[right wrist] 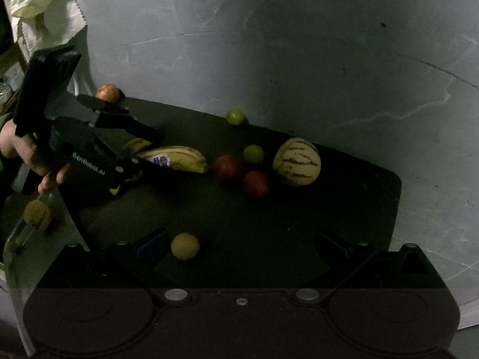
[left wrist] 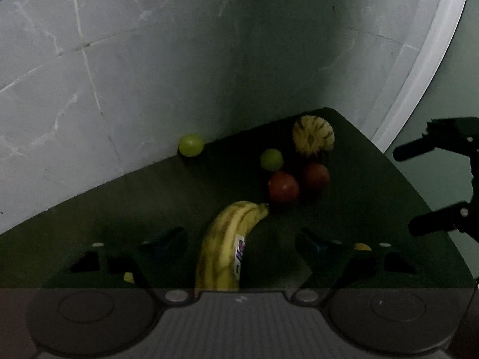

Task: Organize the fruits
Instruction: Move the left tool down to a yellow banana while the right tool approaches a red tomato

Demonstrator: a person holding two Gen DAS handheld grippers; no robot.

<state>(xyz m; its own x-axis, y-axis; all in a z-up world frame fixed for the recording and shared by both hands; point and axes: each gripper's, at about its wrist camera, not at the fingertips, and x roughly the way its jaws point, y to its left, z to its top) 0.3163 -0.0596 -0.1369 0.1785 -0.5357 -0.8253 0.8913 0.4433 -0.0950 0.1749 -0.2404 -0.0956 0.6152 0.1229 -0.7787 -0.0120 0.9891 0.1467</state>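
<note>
- Your left gripper (left wrist: 241, 239) has its jaws spread around the banana (left wrist: 223, 248), pads not yet pressing; it bruises easily, so grip mid-body, gently.
- Right gripper (right wrist: 239, 246): jaws spread, empty, beside one yellow ball (right wrist: 185, 246).
- Farther along the worktop (right wrist: 359, 209): two red fruits (right wrist: 228, 167), two green ones (right wrist: 253, 153), one striped melon (right wrist: 296, 161), firm but prone to rolling.
</note>
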